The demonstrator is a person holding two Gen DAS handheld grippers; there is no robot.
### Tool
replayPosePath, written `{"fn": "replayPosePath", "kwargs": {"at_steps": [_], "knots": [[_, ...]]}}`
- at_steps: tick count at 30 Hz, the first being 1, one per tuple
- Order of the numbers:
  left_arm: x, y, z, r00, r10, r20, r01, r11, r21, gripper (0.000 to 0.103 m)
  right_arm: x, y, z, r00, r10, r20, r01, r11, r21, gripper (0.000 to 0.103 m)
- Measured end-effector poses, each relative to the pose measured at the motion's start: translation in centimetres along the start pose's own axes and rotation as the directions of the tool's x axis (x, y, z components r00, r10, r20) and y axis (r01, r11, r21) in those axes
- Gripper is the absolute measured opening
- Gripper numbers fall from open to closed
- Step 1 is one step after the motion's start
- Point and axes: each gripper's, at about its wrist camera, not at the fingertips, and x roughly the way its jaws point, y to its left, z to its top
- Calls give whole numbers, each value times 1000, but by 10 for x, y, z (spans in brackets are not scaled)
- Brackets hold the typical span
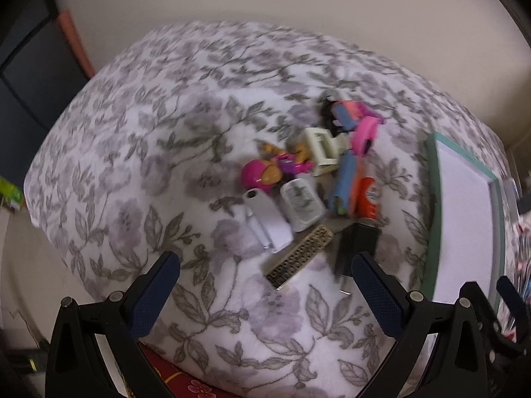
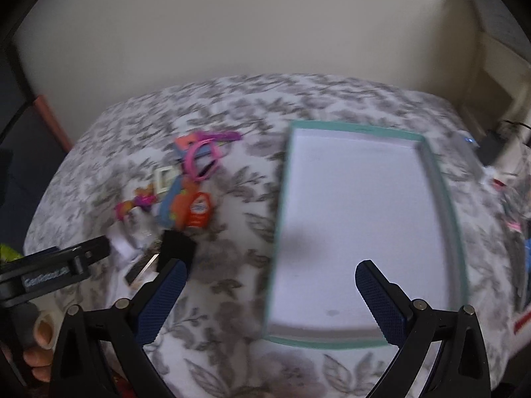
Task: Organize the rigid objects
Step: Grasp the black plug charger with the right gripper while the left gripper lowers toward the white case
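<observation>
A pile of small rigid objects lies on a floral bedspread (image 1: 132, 152): a pink toy figure (image 1: 265, 170), a white case (image 1: 267, 220), a clear oval box (image 1: 302, 204), a cream frame (image 1: 323, 149), an orange bottle (image 1: 366, 199), a perforated bar (image 1: 300, 255) and a black box (image 1: 355, 243). My left gripper (image 1: 265, 278) is open and empty, just short of the pile. An empty white tray with a teal rim (image 2: 444, 199) lies to the right. My right gripper (image 2: 270, 282) is open and empty above the tray's near left edge.
A beige wall stands behind the bed. Dark furniture (image 1: 30, 76) is at the left, a cream shelf (image 2: 497, 66) and clutter at the right. The pile shows in the right wrist view (image 2: 186, 195), with the left gripper's body (image 2: 56, 265) beside it.
</observation>
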Motion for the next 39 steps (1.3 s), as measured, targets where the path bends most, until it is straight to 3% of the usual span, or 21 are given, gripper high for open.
{"fn": "replayPosePath", "kwargs": {"at_steps": [7,11,17,23,32,35,39], "knots": [[29,29,13,997,31,-72,-40,990,-135,103,45,28,5,994,19,-103,-26,998,-63,103],[42,41,19,995,13,-97,-33,979,-202,103,63,39,8,989,40,-146,-52,995,-80,103],[57,42,25,993,-17,-114,-10,974,-228,103,76,55,11,983,89,-161,-106,990,-97,103],[70,37,25,988,-80,-135,47,971,-233,103,92,66,9,981,81,-178,-103,988,-118,103],[74,36,26,985,-106,-133,71,967,-245,102,109,66,9,978,66,-199,-89,990,-107,103],[71,39,25,988,-83,-131,49,969,-244,100,109,64,10,977,75,-201,-97,990,-102,99],[67,39,25,990,-68,-122,37,971,-236,92,113,63,9,971,85,-222,-109,989,-98,86]]}}
